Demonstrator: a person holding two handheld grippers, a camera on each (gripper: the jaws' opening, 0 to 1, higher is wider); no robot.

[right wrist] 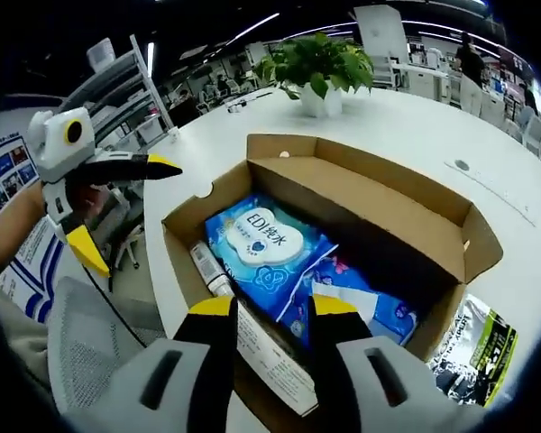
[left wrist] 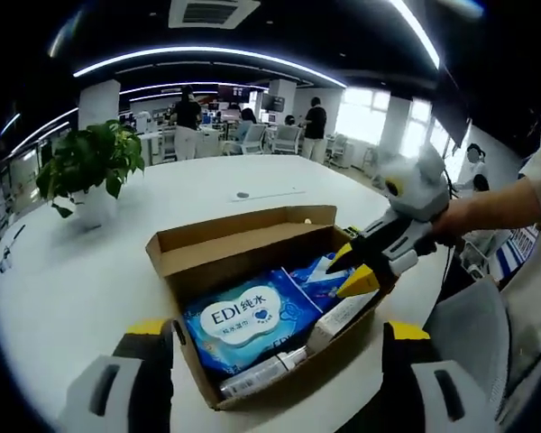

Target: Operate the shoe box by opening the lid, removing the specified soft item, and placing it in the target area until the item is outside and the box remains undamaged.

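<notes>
Now the shoe box (right wrist: 361, 216) sits open on the white table (left wrist: 81, 271), lid flap standing up along the far side, and the blue wipes pack (right wrist: 266, 244) lies flat inside, its long axis running along the length of the box. In the right gripper view the right gripper (right wrist: 269, 311) is right at the near box wall, yellow-tipped jaws set a modest gap apart and straddling that cardboard edge and the white tube (right wrist: 270, 356) lying against it; whether they are pinching either one, I cannot tell. The wipes pack lies just ahead of those jaws, slightly to the left. Over in the left gripper view, the left gripper (left wrist: 279, 332) hangs back at the box's short end, jaws spread wide with nothing between them, the pack beyond them inside the box beside a small bottle (left wrist: 257, 374). So the right gripper is the nearer one, already over the box; reaching the pack looks like a short push forward and down, jaws across its narrow width.
</notes>
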